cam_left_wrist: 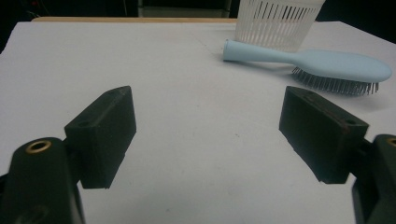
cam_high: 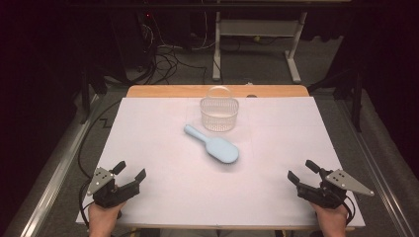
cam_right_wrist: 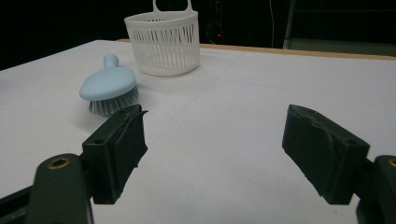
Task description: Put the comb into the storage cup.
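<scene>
While at near corners of surface [cam_high: 148, 128]: left hand-held gripper [cam_high: 129, 173] and right hand-held gripper [cam_high: 302, 171] both wide, nothing between jaws. Brush [cam_high: 213, 144] mid-surface, bristles down, handle just beside basket [cam_high: 219, 114].

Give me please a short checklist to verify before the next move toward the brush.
1. Left gripper open, nothing between its jaws: ok.
2. Right gripper open, nothing between its jaws: ok.
3. Brush lies bristles down, apart from both grippers: ok.
4. Brush handle free to grasp: ok in the high view; from the left gripper view its tip sits right by the basket, contact cannot tell.
5. Basket upright with its mouth open: ok.
6. Basket empty: cannot tell.
</scene>
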Available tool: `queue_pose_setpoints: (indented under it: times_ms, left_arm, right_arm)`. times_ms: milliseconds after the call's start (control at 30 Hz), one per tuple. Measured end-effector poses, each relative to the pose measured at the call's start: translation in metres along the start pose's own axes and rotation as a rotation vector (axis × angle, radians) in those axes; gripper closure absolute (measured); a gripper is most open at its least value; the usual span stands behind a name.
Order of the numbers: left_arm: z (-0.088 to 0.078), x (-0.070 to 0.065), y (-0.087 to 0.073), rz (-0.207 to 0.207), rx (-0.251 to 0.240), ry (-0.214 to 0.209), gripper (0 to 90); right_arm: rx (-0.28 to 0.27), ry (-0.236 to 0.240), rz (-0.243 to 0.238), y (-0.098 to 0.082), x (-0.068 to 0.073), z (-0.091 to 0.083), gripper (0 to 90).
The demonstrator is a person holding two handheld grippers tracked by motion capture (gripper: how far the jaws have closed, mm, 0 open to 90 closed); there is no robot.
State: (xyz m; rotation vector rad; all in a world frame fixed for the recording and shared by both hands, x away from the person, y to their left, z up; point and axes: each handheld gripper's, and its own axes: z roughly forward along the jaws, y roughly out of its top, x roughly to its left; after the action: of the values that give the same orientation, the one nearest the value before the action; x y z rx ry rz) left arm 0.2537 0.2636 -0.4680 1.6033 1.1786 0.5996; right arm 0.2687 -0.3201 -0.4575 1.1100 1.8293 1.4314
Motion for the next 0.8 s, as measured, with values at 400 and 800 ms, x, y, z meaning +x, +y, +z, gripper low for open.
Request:
queue_pose_setpoints:
  times_ms: [400,800]
  left_arm:
    - [-0.0005,-0.005,0.0018,0.018,0.01,-0.007,18.1]
    - [0.0031,-0.0088,0.0048,0.012,0.003,-0.019,18.3]
  right_arm:
    - [-0.006,-0.01,0.014,-0.0002,0.0001,-0.0026,22.0]
    - [-0.011,-0.007,0.014,-0.0004,0.0003,-0.0038,21.9]
